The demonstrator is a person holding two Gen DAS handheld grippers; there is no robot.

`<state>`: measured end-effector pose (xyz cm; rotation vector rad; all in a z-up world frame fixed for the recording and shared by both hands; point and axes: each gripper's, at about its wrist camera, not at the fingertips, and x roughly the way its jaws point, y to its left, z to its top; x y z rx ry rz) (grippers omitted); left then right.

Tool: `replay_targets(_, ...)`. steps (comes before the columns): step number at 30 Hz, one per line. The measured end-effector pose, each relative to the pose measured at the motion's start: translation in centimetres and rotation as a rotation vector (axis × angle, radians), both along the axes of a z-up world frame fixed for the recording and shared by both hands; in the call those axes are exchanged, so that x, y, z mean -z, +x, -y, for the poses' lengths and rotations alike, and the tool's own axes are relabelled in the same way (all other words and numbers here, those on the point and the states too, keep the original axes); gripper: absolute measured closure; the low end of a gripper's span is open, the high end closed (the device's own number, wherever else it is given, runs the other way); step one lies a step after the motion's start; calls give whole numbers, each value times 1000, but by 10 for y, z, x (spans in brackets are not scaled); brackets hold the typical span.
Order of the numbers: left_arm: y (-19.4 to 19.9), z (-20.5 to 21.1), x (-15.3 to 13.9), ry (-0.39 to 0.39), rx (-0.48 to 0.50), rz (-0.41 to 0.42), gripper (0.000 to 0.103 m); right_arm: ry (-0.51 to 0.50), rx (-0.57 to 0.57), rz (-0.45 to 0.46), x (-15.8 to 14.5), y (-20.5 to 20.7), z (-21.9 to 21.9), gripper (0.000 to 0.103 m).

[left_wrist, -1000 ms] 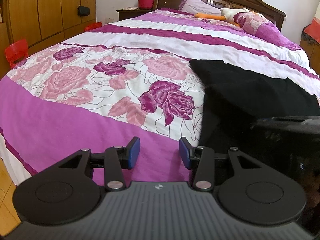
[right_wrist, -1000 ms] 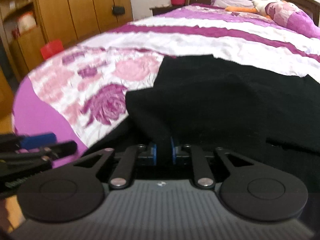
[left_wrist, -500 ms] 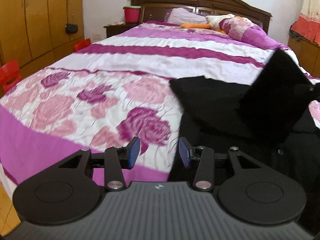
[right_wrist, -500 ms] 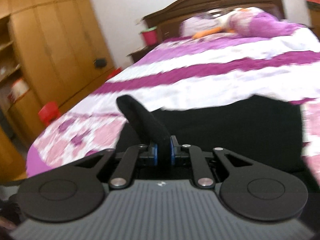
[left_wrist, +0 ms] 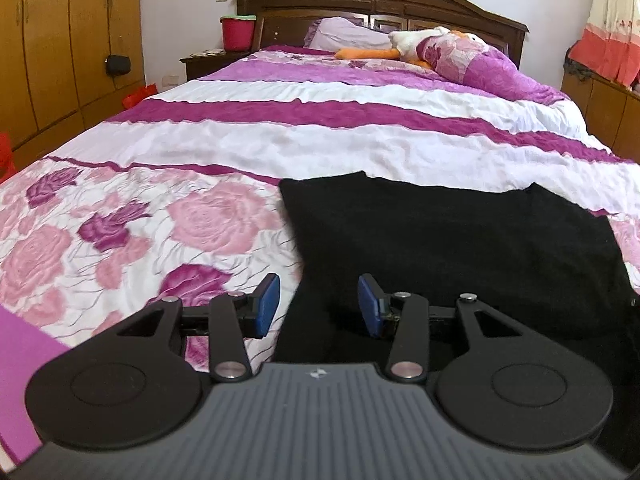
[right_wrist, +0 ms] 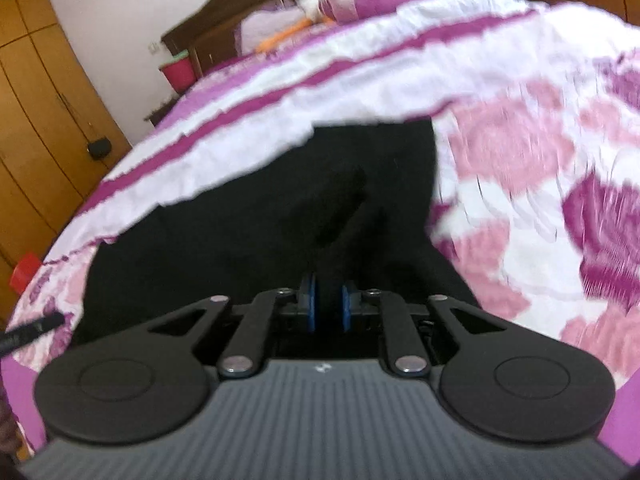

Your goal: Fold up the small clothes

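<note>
A black garment lies on the pink and purple floral bedspread. My left gripper is open and empty, low over the garment's near left edge. In the right wrist view my right gripper is shut on a raised fold of the black garment, with the pinched cloth standing up between its blue pads. That view is blurred and tilted. The rest of the garment lies spread flat beyond the fingers.
The bed's dark wooden headboard is at the far end, with pillows and a stuffed toy. Wooden wardrobes stand on the left, and a red bucket sits on a nightstand. A low cabinet is on the right.
My right gripper has carried the pinched black cloth across to the right and down over the garment. The lifted flap seen from the left wrist now lies flat. My left gripper has moved over the garment's edge.
</note>
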<state>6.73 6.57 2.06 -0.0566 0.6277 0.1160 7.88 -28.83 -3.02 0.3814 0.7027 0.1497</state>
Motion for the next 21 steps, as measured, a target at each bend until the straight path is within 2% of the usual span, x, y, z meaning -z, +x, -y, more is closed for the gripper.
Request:
replay_targets(3,13,7,5,13,9,7,54,2,-14,11,0,-4,5,76)
replay_targets(5,21,10,9,23,9,11,54,-29,-17,18,-7,-8,7,56)
replay_targets(7,29,10,12,23,4,16,54,-55,-10,59,-16,-13,12,47)
replay_targets(12,45,11,16,8,-4,27,54,-113,-28,157,-31,-3,16,46)
replay_targets(17,55,13,17,-8,1,53,54,-174,-14,97,-12,39,8,46)
replay_targets(19,58,15,19,-15,10,64,54,-146,-15,83,-3,50,8,51)
replay_targets(20,59,16,20,-18,15,68,54,-117,-21,90,0,52,8,76)
replay_targets(21,61,17,21,-26,19,74,54,-77,-44,87,1,53,8,91)
